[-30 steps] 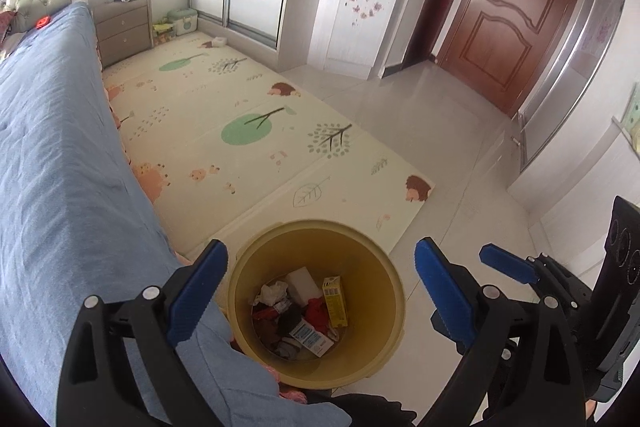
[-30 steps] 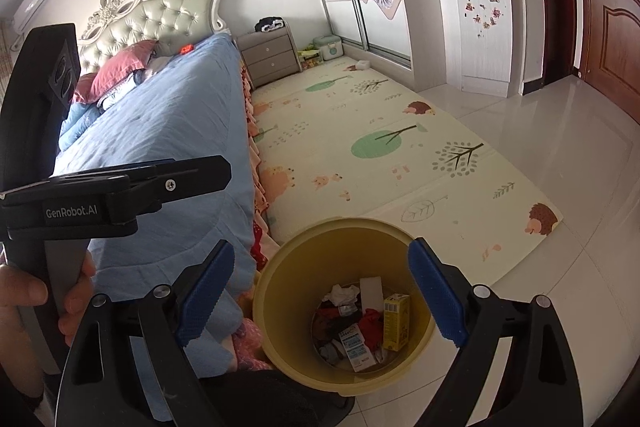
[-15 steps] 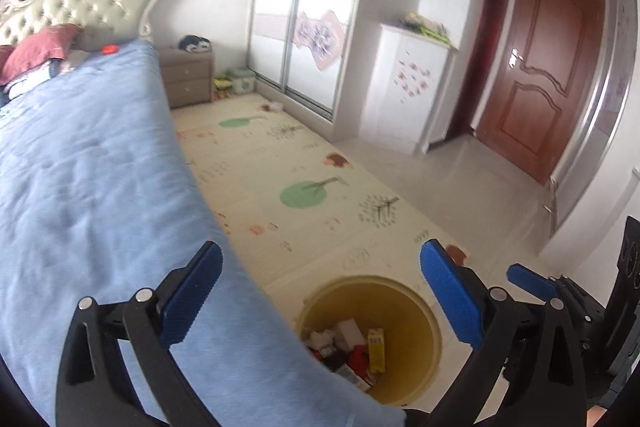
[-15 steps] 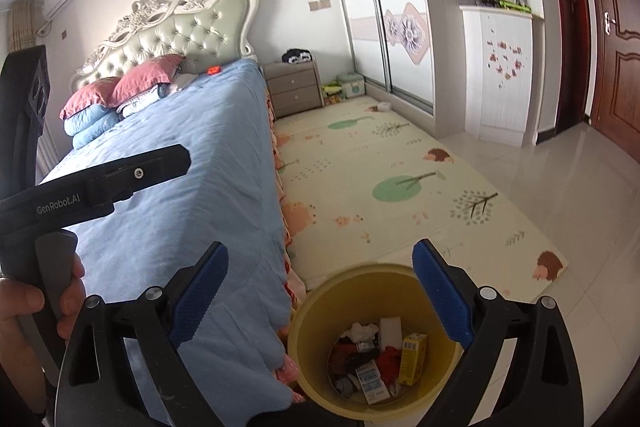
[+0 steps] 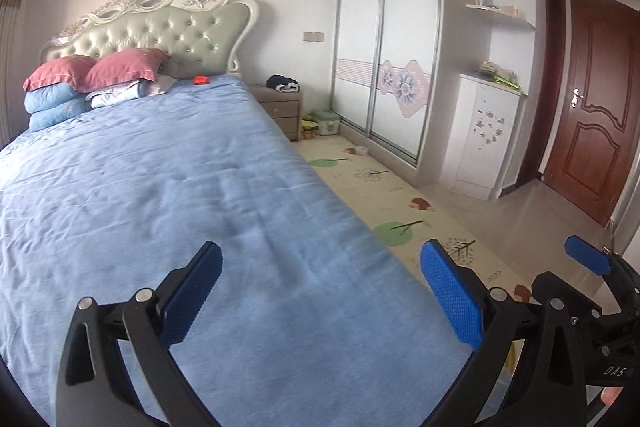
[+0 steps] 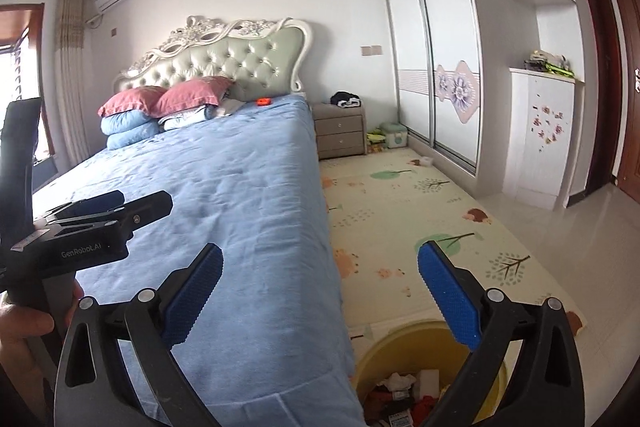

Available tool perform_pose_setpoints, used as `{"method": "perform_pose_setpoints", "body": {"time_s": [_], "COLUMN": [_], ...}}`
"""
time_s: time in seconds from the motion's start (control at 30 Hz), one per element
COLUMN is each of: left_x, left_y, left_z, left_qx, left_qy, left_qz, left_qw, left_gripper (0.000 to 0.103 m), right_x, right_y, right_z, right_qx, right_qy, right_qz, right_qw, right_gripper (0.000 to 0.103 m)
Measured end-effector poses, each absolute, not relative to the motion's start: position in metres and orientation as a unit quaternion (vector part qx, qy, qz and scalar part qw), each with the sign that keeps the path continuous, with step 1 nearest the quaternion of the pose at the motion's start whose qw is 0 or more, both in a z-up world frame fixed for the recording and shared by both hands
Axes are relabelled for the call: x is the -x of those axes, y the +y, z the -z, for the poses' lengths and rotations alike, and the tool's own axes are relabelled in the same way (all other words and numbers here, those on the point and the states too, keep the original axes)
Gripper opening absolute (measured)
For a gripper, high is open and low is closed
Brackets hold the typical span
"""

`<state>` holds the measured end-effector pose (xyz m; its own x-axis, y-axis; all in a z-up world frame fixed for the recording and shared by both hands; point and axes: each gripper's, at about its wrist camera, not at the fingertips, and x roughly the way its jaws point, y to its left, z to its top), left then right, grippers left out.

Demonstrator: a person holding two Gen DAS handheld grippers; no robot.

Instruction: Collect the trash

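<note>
Surroundings: a wide bed covered by a blue sheet (image 5: 168, 211) is filling most of both views, with a tufted pale-green headboard (image 5: 160, 27), two pink pillows (image 5: 96, 69) and folded blue quilts (image 5: 52, 105) at its far end.
Small object on bed: a small orange-red item (image 5: 201, 79) is lying on the sheet near the headboard; its kind cannot be told.
Floor: a cream play mat printed with trees and hedgehogs (image 6: 420, 223) is lying between the bed and the white sliding wardrobe (image 6: 436, 47); a grey-brown bedside drawer unit (image 6: 340, 131) is standing beside the bed.
Task's thing: a round yellow plastic bin (image 6: 430, 383) is standing upright on the floor, just beside the bed's foot corner, its mouth facing up and holding mixed cartons and wrappers (image 6: 400, 395).
Obstruction: the right arm of the right hand-held gripper (image 6: 320, 291) is crossing in front of the bin.
Left hand-held gripper (image 5: 320, 293): spread wide over the bed sheet, nothing between its blue pads.
Right hand-held gripper: its jaws are opening, nothing between them.
View differences: only the right wrist view is showing the bin, the curtain and a bare hand (image 6: 24, 331) gripping the left tool's handle; only the left wrist view is showing the whole brown panelled door (image 5: 592, 131).
</note>
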<state>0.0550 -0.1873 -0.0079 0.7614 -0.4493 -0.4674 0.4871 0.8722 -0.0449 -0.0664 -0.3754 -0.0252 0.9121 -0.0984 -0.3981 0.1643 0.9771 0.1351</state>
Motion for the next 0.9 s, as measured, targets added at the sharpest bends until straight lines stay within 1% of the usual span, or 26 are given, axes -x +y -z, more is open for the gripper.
{"method": "perform_pose_setpoints", "body": {"time_s": [0.23, 0.43, 0.6, 0.9], "left_x": [-0.056, -0.058, -0.065, -0.066], "left_y": [-0.129, -0.091, -0.056, 0.001], "left_z": [0.0, -0.001, 0.001, -0.007], "left_qx": [-0.038, -0.035, -0.025, -0.005], "left_qy": [0.213, 0.203, 0.207, 0.189], "left_qz": [0.191, 0.148, 0.11, 0.056], "left_qw": [0.957, 0.967, 0.972, 0.98], "left_gripper": [0.099, 0.099, 0.099, 0.099], "right_x": [0.041, 0.024, 0.013, -0.008], "right_y": [-0.325, -0.289, -0.26, -0.217], "right_z": [0.017, 0.011, 0.005, 0.003], "right_qx": [-0.068, -0.074, -0.063, -0.047], "right_qy": [0.184, 0.173, 0.159, 0.154], "right_qz": [0.025, -0.009, -0.033, -0.062], "right_qw": [0.98, 0.982, 0.985, 0.985], "right_gripper": [0.095, 0.095, 0.095, 0.095]}}
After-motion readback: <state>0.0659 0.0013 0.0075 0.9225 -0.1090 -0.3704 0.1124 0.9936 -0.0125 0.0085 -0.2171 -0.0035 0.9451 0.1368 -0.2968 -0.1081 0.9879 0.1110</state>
